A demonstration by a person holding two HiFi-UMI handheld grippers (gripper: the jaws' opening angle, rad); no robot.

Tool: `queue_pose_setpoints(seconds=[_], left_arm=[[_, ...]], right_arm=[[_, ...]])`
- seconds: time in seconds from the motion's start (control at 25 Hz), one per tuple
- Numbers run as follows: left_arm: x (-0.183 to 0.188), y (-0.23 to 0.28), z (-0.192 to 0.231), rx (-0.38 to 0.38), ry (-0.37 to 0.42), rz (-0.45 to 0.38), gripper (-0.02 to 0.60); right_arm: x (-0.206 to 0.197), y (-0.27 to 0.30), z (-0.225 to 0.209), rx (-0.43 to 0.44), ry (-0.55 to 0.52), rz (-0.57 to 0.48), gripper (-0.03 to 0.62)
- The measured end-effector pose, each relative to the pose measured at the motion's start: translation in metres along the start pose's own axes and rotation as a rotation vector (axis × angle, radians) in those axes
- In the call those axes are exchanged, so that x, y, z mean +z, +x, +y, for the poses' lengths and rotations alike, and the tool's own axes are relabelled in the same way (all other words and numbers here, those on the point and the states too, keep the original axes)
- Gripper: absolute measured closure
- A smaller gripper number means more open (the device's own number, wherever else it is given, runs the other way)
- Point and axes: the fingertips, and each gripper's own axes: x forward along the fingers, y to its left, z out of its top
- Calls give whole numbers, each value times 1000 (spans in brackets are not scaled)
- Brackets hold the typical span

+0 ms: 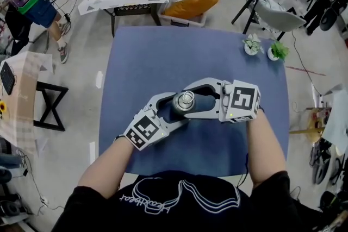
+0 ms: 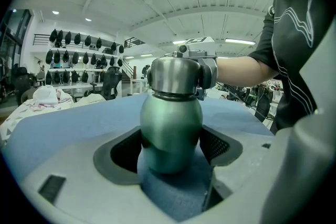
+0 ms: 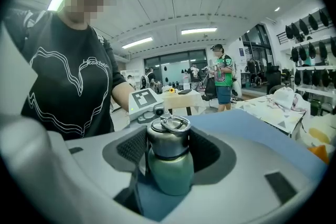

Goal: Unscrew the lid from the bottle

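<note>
If the left gripper (image 2: pixel 171 147), clamped low on the green bottle (image 2: pixel 170 118) at the frame's centre, holds too weakly, the bottle may turn together with its steel lid (image 1: pixel 186 99), on which the right gripper (image 3: pixel 169 148) has its jaws closed; the smooth lid may also slip. Both forearms (image 1: pixel 109 163) reach from the lower edge and bend inward, meeting over the blue table (image 1: pixel 152 57).
</note>
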Motion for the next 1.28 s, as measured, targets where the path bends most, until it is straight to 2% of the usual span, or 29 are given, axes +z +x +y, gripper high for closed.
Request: queue_pose_setpoints(seconds=[0.12, 0.2, 0.24, 0.44, 0.56, 0.76, 0.92, 1.04, 1.28], left_arm=[[1, -1, 1, 2, 1, 1, 230], [0, 0, -2, 2, 0, 3, 230], [0, 0, -3, 2, -1, 4, 230], [1, 1, -1, 1, 3, 3, 230], [-2, 0, 0, 6, 3, 5, 230], [2, 0, 0, 5, 5, 2, 230], [-1, 0, -2, 5, 0, 3, 231], [0, 0, -1, 6, 0, 3, 231], [0, 0, 0, 4, -1, 3, 230]], right_arm=[[0, 1, 0, -34, 5, 13, 328], [0, 0, 2, -75, 25, -2, 271], [1, -3, 1, -113, 37, -21, 252], [2, -20, -8, -398, 105, -130, 246], [1, -20, -7, -512, 151, -144, 247], [-1, -15, -4, -623, 179, -95, 272], [-6, -11, -6, -703, 198, -93, 284], [-1, -11, -10, -737, 224, -130, 304], [2, -8, -9, -757, 192, -140, 338]])
